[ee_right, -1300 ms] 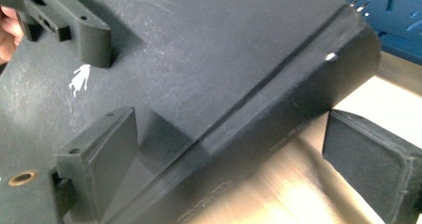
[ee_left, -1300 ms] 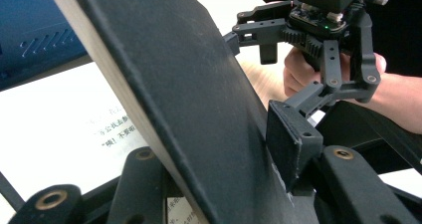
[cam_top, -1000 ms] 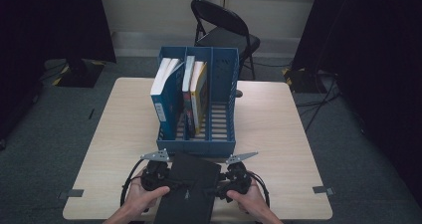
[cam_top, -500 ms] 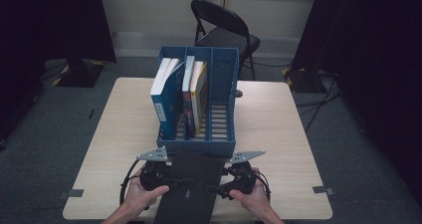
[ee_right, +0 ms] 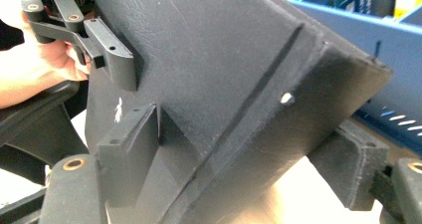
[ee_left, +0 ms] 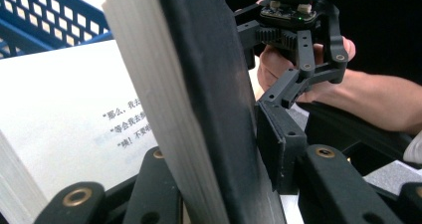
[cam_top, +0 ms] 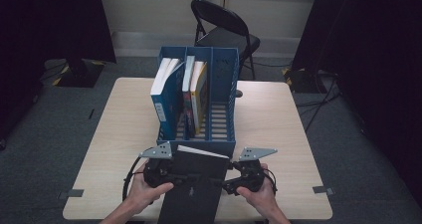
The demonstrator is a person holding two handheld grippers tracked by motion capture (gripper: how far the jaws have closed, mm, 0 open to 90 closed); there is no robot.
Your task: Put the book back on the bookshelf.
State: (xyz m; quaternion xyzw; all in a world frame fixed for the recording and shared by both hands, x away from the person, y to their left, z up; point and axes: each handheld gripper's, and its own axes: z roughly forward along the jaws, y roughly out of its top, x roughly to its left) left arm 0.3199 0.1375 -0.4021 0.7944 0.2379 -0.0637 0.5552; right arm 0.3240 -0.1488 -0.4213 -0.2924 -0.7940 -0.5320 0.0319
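Observation:
A thick black book [cam_top: 194, 189] hangs at the table's near edge, its far end tilted up so the white page edge shows. My left gripper [cam_top: 171, 176] is shut on its left side and my right gripper [cam_top: 225, 181] on its right. In the left gripper view the black cover and page block [ee_left: 209, 84] sit between the jaws of my left gripper [ee_left: 219, 154], one pad [ee_left: 276, 144] pressing the cover; a printed page [ee_left: 74, 129] lies open beside it. My right gripper [ee_right: 239, 159] clamps the cover [ee_right: 214, 69] near the spine. Both grippers' jaws have just been closing on the book.
A blue slotted file holder [cam_top: 221, 79] stands mid-table just beyond the book, with three upright books [cam_top: 171, 92] in its left slots and its right slot empty. A folding chair [cam_top: 224, 30] stands behind the table [cam_top: 278, 134]. Dark curtains flank the room.
Both hands have risen with the black book. Its far end has tipped up off the table, so the white page edge now shows by the holder.

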